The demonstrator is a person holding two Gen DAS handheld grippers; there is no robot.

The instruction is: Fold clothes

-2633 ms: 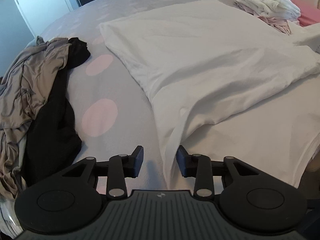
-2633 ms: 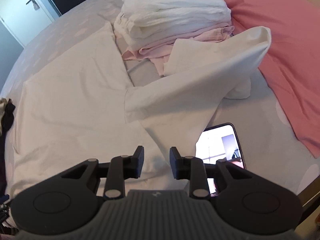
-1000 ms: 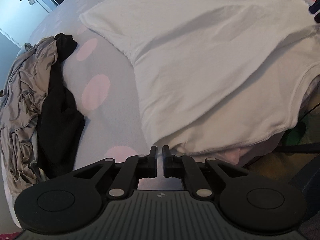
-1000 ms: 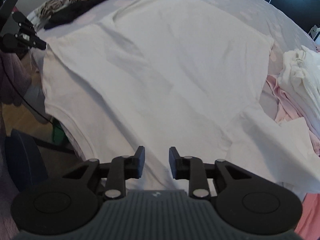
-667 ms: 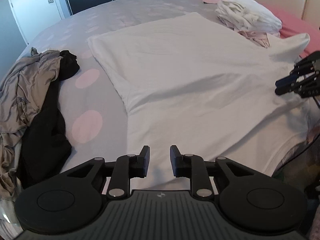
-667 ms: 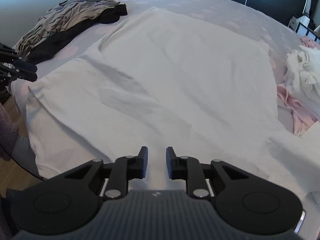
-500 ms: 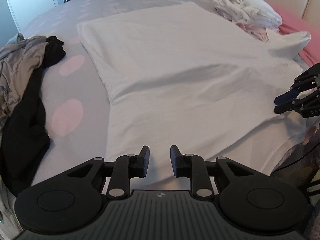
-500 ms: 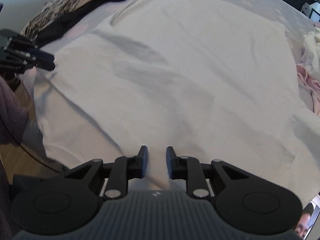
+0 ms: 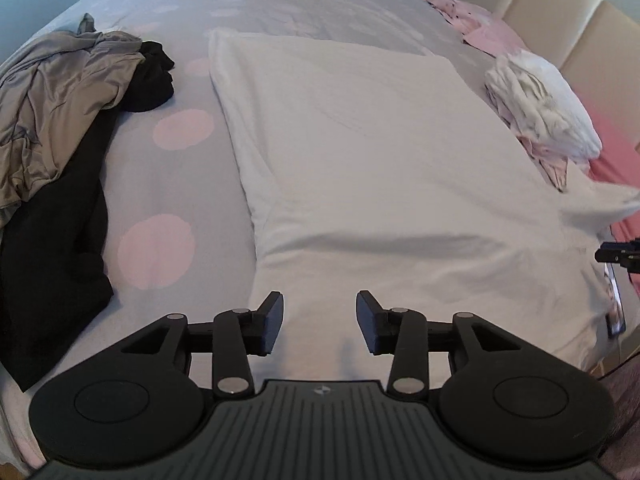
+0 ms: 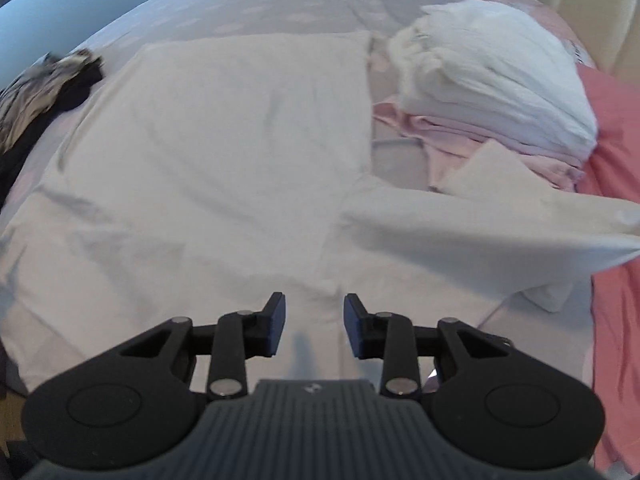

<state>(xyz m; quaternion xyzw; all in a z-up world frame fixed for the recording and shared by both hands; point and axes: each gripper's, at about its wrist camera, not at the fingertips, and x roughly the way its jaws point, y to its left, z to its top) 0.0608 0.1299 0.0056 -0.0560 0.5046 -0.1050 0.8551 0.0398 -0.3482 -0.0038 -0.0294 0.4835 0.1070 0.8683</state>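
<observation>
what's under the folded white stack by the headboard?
Under the white folded stack lie pale pink folded garments, edges sticking out at the front. They rest on the grey dotted bedspread. How many pink pieces, and what sits beneath the stack's middle, is covered.

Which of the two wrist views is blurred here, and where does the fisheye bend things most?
Right wrist view: motion smear on the folded white and pink clothes stack and the white long-sleeved shirt. Left wrist view: mostly sharp, slight smear at right; the polka-dot grey bedspread curves at the rim.
</observation>
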